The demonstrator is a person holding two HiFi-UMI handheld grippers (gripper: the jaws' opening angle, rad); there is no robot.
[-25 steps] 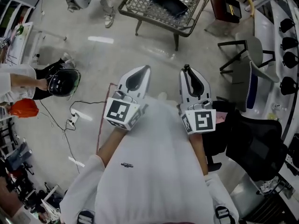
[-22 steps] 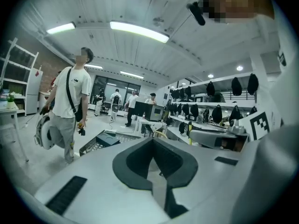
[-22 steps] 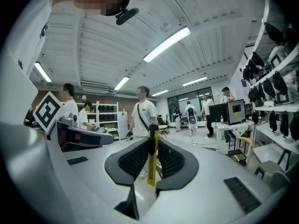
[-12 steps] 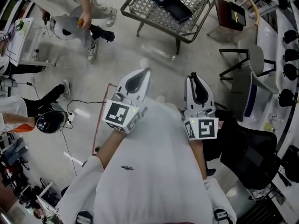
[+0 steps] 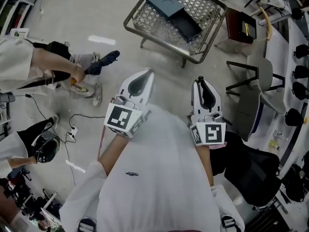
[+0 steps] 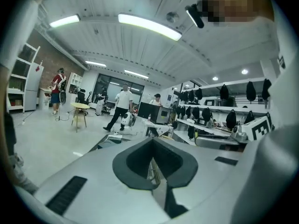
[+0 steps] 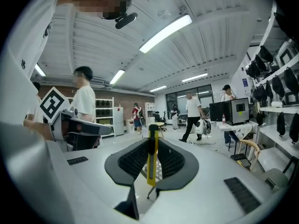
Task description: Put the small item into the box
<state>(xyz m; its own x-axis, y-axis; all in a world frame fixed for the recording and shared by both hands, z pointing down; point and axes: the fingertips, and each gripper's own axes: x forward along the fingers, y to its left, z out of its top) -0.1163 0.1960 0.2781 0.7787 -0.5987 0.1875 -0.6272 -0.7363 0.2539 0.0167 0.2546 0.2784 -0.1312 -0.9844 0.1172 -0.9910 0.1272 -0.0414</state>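
Note:
In the head view both grippers are held up in front of my white shirt, over the floor. My right gripper (image 5: 199, 81) is shut on a thin yellow utility knife (image 7: 151, 169). The knife stands upright between the dark ribbed pads (image 7: 133, 160) in the right gripper view. My left gripper (image 5: 149, 73) has its jaws together with nothing visible between them, as the left gripper (image 6: 153, 161) view also shows. A dark open box (image 5: 172, 9) lies on a metal mesh table (image 5: 145, 16), well ahead of both grippers.
A person (image 5: 34, 69) bends over at the left. Another person with a dark helmet (image 5: 46, 148) is lower left, beside a cable (image 5: 77, 121) on the floor. A grey chair (image 5: 258, 88), a black chair (image 5: 253, 170) and a small brown stand (image 5: 241, 25) are at the right.
The mesh table with the box has come further into view at the top. The person at the left has walked down and left. Both grippers kept their pose.

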